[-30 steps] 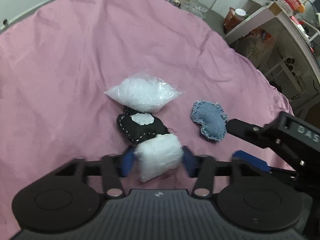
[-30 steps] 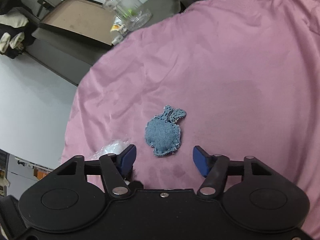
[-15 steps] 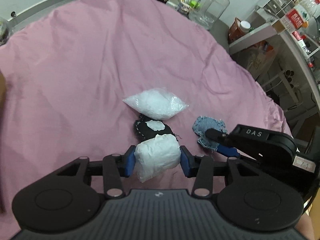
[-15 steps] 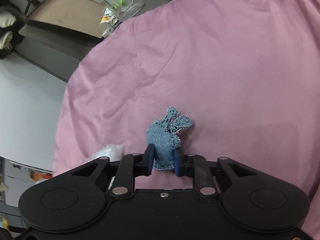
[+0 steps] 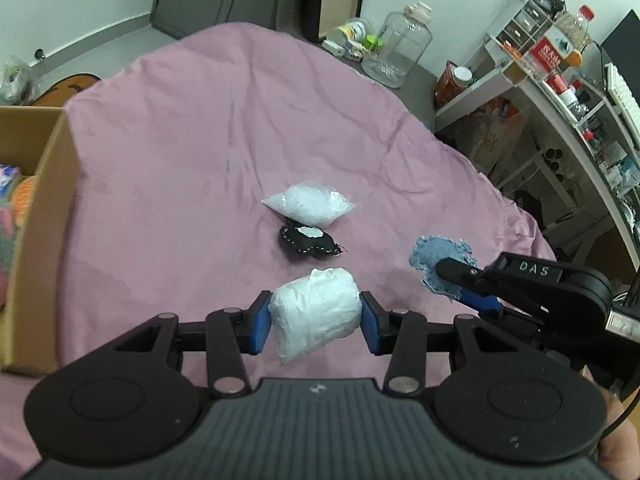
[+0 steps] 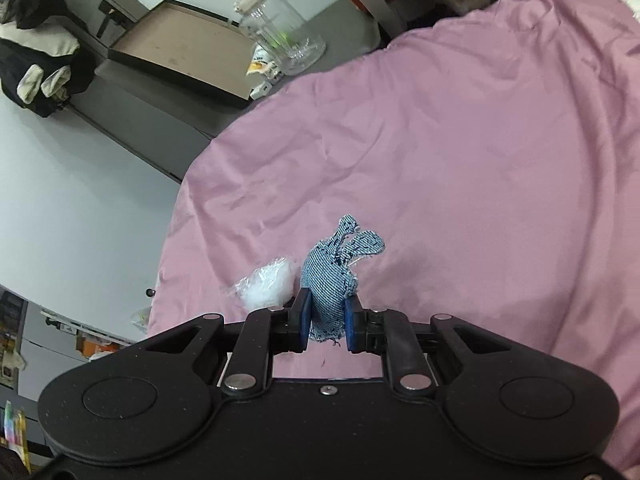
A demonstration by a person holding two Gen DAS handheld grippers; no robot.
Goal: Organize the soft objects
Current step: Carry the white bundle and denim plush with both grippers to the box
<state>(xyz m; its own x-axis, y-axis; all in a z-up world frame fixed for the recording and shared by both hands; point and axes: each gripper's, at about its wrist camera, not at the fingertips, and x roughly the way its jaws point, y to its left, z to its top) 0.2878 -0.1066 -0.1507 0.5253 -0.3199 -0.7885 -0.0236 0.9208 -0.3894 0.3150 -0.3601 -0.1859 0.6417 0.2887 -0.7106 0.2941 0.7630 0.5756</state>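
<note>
My left gripper (image 5: 316, 322) is shut on a white stuffed pouch (image 5: 316, 312) and holds it above the pink cloth (image 5: 200, 160). My right gripper (image 6: 326, 318) is shut on a blue denim apple-shaped cushion (image 6: 332, 280), lifted off the cloth; the cushion also shows in the left wrist view (image 5: 438, 264) at the right. A clear bag of white filling (image 5: 308, 206) and a black stitched cushion (image 5: 308, 242) lie on the cloth ahead of the left gripper. The clear bag also shows in the right wrist view (image 6: 266, 284).
A cardboard box (image 5: 36, 240) with colourful soft items stands at the left edge of the cloth. A glass jar (image 5: 400, 52) and cluttered shelves (image 5: 560, 92) stand beyond the cloth at the back right. A dark flat tray (image 6: 180, 52) sits off the far edge.
My right gripper closed on the denim cushion and lifted it. My left gripper rose and pulled back with the white pouch, bringing the cardboard box into view.
</note>
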